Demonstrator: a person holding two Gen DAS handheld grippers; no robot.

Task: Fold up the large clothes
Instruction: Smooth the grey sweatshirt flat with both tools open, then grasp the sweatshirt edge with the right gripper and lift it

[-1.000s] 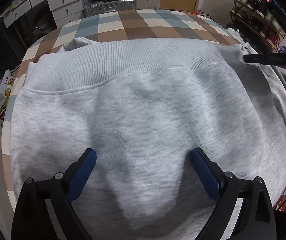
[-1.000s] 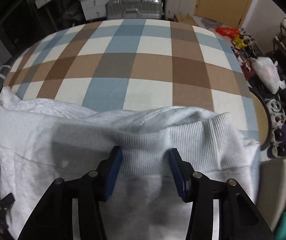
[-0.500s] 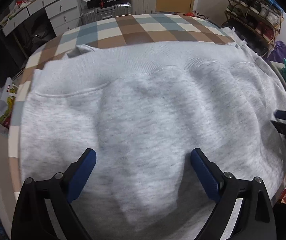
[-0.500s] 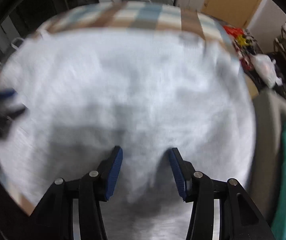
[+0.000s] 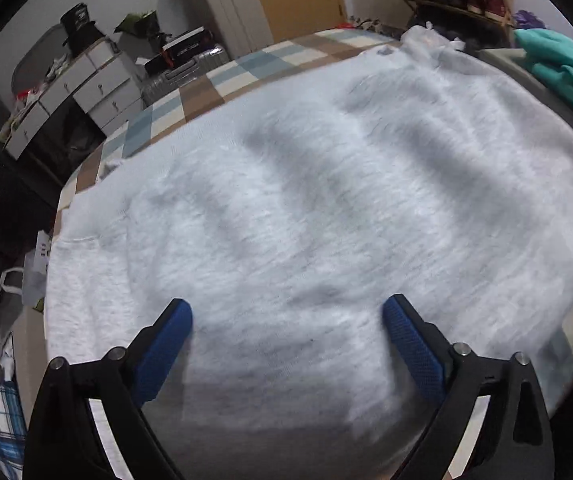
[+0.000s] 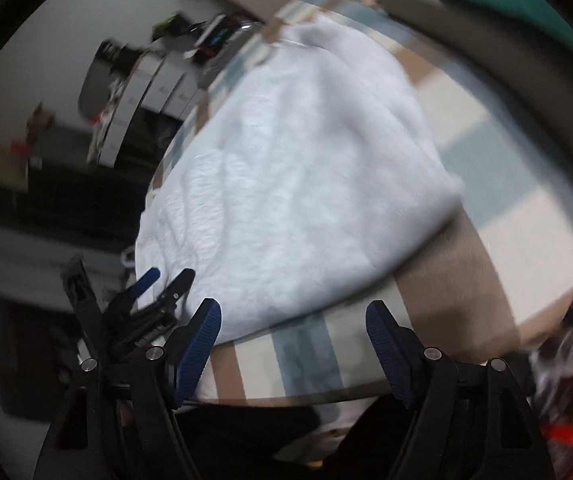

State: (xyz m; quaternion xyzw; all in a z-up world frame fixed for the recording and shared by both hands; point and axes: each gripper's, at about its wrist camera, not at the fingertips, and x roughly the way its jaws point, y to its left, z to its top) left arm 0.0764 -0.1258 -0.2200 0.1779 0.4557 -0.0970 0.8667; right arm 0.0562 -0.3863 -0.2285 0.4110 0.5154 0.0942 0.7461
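We find a light grey sweatshirt spread over a bed with a brown, blue and cream checked cover, the garment lying in soft ripples and taking up most of the surface; the left wrist view is somewhat blurred. Our left gripper hangs over the near part of the sweatshirt with its blue pads set wide and opening further; the fabric lies below the gap, and neither pad pinches it. From the right wrist view, which is heavily blurred and tilted, the sweatshirt shows a rounded edge resting on the checked cover. Our right gripper is over bare cover just beside that edge, its jaws opening with nothing between them. The left gripper appears at the lower left of this view, at the sweatshirt's border. A teal garment lies off the bed's far right side, and white drawers stand beyond the far left.
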